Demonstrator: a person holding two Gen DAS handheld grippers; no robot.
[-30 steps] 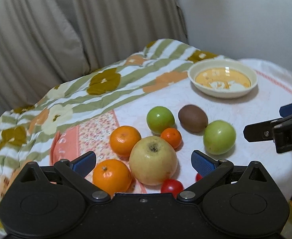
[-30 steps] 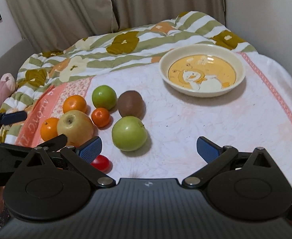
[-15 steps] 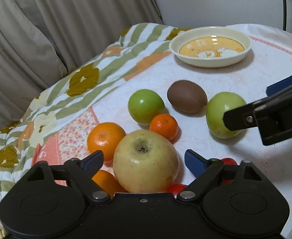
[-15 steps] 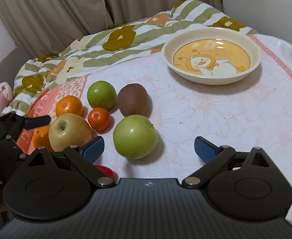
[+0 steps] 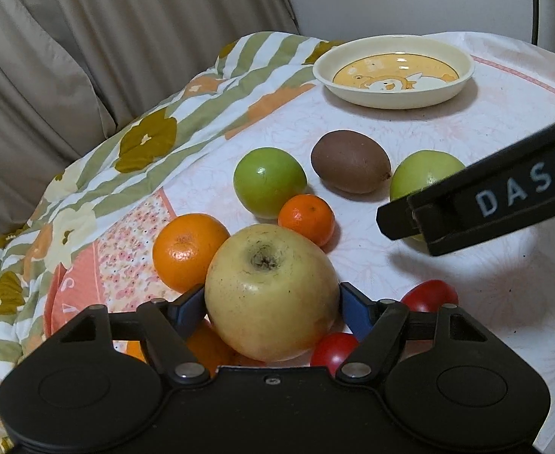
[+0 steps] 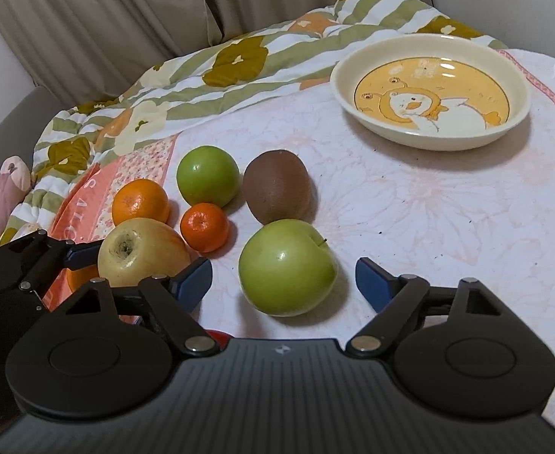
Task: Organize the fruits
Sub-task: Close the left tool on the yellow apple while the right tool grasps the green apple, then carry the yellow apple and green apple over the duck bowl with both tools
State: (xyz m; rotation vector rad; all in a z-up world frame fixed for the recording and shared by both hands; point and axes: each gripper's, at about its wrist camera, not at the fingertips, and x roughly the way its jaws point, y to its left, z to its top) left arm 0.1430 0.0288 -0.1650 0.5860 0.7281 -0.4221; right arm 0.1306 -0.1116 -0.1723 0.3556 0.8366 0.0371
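A big yellow apple (image 5: 270, 291) lies on the cloth between the blue pads of my left gripper (image 5: 272, 308). The jaws are closing and the pads touch its two sides. My right gripper (image 6: 283, 278) straddles a green apple (image 6: 287, 266). Its jaws are closing too, with a gap left on each side. A second green apple (image 5: 270, 179), a brown kiwi (image 5: 349, 166), an orange (image 5: 188, 251) and a small mandarin (image 5: 307, 217) lie just beyond. Two red tomatoes (image 5: 429, 295) sit by the left gripper, and another orange is half hidden under it.
A cream bowl (image 6: 448, 142) with a duck picture stands at the back right. A striped flowered quilt (image 6: 239, 64) covers the back left, with curtains behind it. A pink soft item (image 6: 5, 193) lies at the far left. The right gripper's finger (image 5: 485, 196) crosses the left wrist view.
My left gripper came down around the yellow apple and its jaws narrowed onto it. My right gripper moved in to the green apple and its jaws began to narrow.
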